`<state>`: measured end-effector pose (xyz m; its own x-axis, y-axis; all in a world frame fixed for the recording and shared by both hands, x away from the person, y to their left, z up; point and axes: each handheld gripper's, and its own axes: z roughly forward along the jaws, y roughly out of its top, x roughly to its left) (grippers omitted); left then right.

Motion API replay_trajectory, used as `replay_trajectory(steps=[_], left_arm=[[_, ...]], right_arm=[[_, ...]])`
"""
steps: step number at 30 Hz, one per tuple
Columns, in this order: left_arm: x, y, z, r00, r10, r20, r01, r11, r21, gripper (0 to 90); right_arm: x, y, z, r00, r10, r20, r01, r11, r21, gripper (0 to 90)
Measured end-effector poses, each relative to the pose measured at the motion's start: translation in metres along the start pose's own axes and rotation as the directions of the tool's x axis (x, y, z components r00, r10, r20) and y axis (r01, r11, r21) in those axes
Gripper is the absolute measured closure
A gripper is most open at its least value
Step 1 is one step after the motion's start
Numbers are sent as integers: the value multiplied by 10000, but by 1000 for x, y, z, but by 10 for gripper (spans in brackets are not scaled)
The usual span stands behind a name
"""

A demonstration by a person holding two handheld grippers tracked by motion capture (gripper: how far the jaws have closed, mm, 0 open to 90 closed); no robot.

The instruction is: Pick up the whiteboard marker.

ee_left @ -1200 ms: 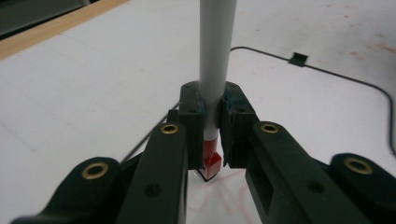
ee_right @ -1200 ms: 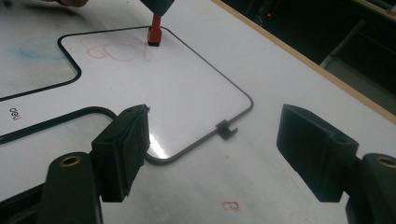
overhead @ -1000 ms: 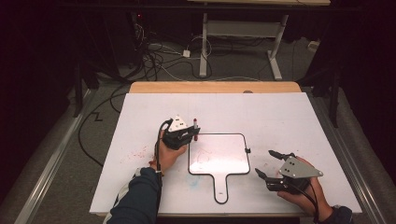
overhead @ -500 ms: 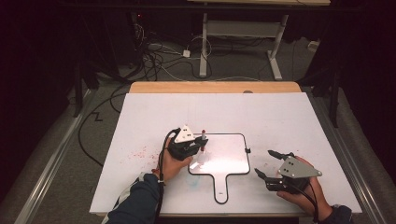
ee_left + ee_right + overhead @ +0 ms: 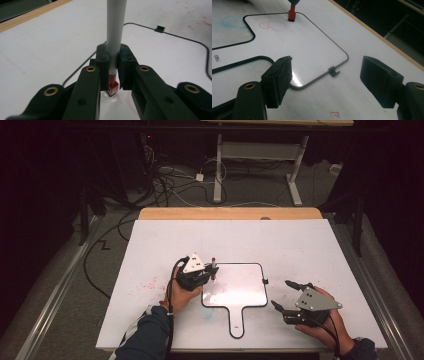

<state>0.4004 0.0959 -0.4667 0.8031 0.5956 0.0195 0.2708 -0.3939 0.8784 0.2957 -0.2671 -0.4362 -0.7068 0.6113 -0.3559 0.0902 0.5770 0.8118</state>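
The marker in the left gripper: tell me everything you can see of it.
The marker has a smooth pale grey barrel, plastic by the look, ending in a red collar and a dark tip. It stands near upright, tip down on the small whiteboard, near its left edge. The left gripper has its jaws shut on the lower barrel, just above the red part. Faint red loops lie on the board beside the tip. Its top end shows dark red in the high view.

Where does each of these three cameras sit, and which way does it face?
High view: above the table's near side, facing forward and down; both forearms show.
Left gripper view: on the left gripper, along jaws shut on the marker.
Right gripper view: on the right gripper, along open jaws.
All three share the whiteboard.
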Motion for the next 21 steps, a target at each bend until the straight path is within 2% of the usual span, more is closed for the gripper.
replay_trajectory(steps=[2,3,4,9,16,17,18,20,21], left_arm=[[7,-3,-4,9995,-183,-258,182,9998,-26,788],[7,-3,-4,9995,-183,-258,182,9998,-26,789],[12,-5,-6,9987,-355,-377,353,9994,-65,788],[13,-7,-7,9976,-637,-265,634,9979,-129,789],[-9,-1,3,9982,-386,461,397,9990,-227,788],[-17,1,7,9972,-225,718,242,9994,-230,788],[-17,1,7,9972,-225,718,242,9994,-230,788],[-30,6,15,9943,1,1067,24,9997,-234,788],[-30,6,15,9943,1,1067,24,9997,-234,788]], right_arm=[[1,0,0,9999,-105,51,105,9999,11,265],[1,0,0,9999,-105,51,105,9999,11,265],[1,1,1,9999,-151,31,151,9999,18,265],[2,1,2,9999,-158,-9,158,9999,57,265],[2,1,2,9999,-146,-75,146,9999,54,265],[2,1,2,9999,-142,-86,142,9999,60,266],[2,1,3,9998,-148,-106,148,9999,54,266],[2,1,3,9998,-166,-123,167,9998,61,265],[2,1,3,9998,-166,-123,167,9998,61,265]])
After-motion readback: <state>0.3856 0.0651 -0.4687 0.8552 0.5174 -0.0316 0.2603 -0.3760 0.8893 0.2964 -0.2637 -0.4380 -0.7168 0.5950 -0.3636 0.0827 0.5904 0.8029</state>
